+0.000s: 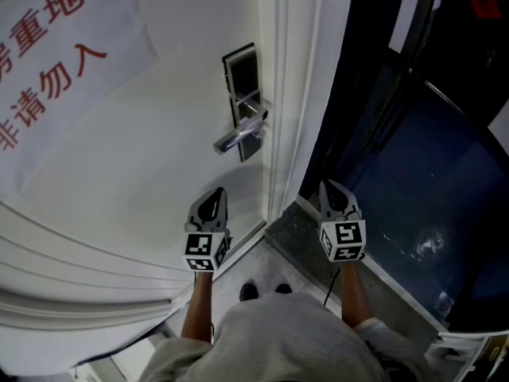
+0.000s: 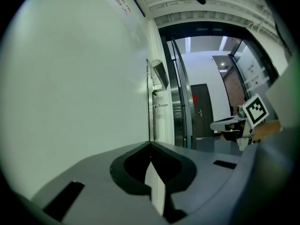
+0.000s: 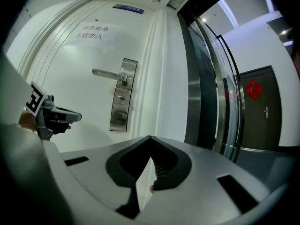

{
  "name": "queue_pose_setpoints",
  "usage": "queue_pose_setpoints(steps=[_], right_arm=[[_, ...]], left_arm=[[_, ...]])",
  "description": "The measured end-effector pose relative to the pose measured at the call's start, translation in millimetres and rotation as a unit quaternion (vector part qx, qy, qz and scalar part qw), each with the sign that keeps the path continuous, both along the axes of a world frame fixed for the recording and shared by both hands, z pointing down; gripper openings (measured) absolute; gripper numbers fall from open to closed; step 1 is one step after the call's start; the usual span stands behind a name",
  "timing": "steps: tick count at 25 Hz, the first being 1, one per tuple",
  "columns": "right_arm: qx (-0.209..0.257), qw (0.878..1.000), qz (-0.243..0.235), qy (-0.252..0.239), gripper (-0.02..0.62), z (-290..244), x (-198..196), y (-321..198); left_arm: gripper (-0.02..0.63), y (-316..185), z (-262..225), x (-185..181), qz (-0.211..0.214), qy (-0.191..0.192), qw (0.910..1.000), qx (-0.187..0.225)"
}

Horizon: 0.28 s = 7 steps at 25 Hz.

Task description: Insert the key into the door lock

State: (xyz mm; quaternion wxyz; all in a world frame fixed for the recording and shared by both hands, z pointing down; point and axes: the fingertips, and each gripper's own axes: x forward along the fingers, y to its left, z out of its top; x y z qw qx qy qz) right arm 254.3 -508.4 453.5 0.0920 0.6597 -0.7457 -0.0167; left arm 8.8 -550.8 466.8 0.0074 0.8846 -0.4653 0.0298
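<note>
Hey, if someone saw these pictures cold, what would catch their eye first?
The silver lever handle on its dark lock plate stands out against the white door near the middle of the head view. At upper left, a paper sign with large red characters is on the door. Below the handle, the left gripper and right gripper point forward, jaws together.

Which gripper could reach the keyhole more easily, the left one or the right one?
Probably the right gripper: its view faces the keyhole straight on. The left gripper is in front of the door but looks along it. Both are shut, and I can't make out a key.
</note>
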Motion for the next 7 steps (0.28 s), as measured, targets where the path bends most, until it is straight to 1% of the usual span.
queue_pose_setpoints(steps=[7], right_arm=[[-0.002,1.000,-0.007,0.003,0.021,2.3,-4.9,-2.4]], left_arm=[[0.017,-2.2,1.7,1.3,0.001,0.001,1.0000,0.000]])
